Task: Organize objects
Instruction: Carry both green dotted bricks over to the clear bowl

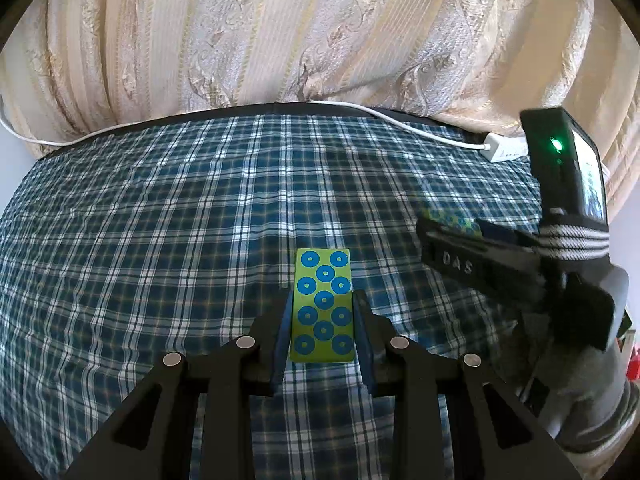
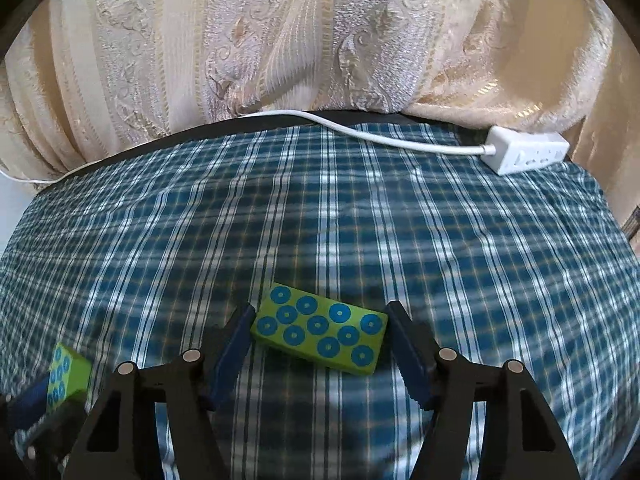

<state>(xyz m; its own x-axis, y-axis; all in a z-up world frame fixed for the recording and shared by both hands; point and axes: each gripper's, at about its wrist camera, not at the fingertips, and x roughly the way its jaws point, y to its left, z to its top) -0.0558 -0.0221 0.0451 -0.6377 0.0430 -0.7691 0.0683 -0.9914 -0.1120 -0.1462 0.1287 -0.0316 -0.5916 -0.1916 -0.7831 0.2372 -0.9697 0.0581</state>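
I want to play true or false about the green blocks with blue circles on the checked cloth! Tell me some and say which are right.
1. The left gripper is squeezing a green rectangular block with blue circles. True.
2. The right gripper has clamped the second green block with blue circles tight. False: a gap shows on both sides of the block, so its fingers do not press it.
3. A white power strip with a white cable lies at the far edge of the blue checked cloth. True.
4. The curtain behind is plain red. False: it is cream with a woven pattern.
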